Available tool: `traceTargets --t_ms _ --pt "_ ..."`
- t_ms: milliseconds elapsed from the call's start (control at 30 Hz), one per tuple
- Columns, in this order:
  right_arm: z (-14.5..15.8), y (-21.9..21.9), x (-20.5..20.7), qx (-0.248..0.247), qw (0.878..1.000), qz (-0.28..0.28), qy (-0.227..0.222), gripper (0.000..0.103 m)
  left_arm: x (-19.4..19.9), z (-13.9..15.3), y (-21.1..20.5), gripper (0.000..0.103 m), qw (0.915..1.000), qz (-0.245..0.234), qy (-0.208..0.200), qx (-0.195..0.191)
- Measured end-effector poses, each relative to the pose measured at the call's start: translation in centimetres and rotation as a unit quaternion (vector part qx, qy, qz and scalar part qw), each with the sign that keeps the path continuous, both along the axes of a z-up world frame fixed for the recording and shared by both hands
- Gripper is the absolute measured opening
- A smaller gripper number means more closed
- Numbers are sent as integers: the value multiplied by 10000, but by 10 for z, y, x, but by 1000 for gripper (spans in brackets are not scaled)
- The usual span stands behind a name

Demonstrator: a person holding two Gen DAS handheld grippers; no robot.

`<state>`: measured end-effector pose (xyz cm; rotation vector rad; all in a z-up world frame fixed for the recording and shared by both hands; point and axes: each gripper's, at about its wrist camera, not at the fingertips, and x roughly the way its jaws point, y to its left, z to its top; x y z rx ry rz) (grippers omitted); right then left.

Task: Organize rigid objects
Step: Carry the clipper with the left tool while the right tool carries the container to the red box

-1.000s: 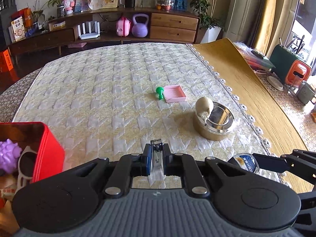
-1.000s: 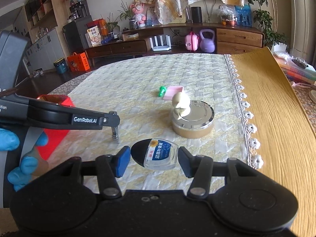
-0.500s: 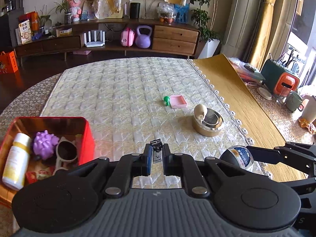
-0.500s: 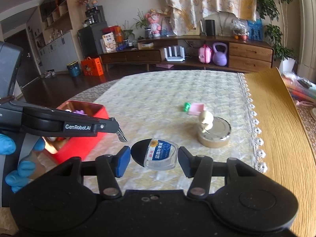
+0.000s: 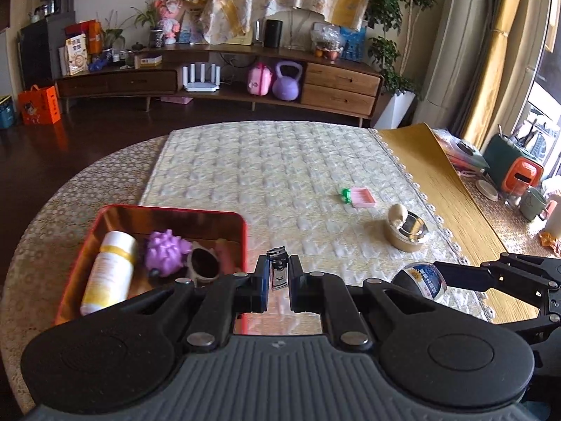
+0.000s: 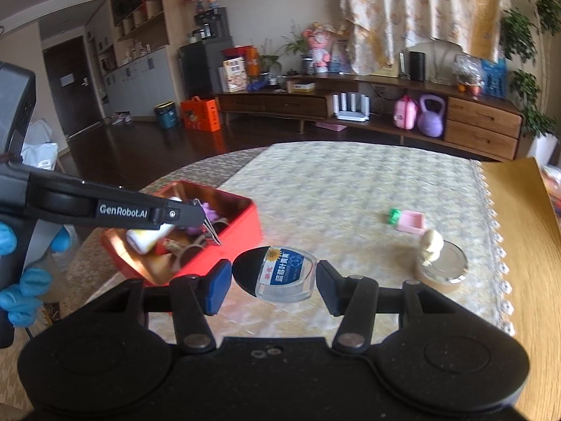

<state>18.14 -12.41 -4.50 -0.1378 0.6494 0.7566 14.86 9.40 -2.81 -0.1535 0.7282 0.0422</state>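
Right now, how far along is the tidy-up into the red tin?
Done: the red tin already holds a white bottle, a purple spiky ball and sunglasses.
In hand: the left gripper is shut on a nail clipper; the right gripper grips a small clear case.
Left: a green piece, a pink tray and the round metal tin with a cream object remain on the cloth.

Both claws are matte black with silver pivot screws and blue pads. The left claw carries white "GenRobot.AI" lettering; a blue-gloved hand grips its handle.
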Motion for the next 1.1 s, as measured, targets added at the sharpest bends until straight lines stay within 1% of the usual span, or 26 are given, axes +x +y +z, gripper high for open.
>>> traceTargets --t_ms 300,433,633,733,933,1100 --pt "-2 44 -2 -128 9991 395 -10 53 -5 11 58 11 9993 373 -31 75" --pt "-5 64 0 -183 9985 518 30 53 -3 6 80 11 9987 493 50 70" --pt "-13 99 6 -364 9965 749 -50 53 4 -7 106 11 9977 644 224 -39" --pt "-20 118 8 -493 9947 896 -49 53 11 -16 114 11 9973 618 361 -148" --pt "-38 150 13 -765 9915 1049 -86 53 23 -33 115 11 9969 568 551 -42" --pt "-51 167 21 -935 9895 1101 27 52 33 -47 118 11 9957 613 702 -10"
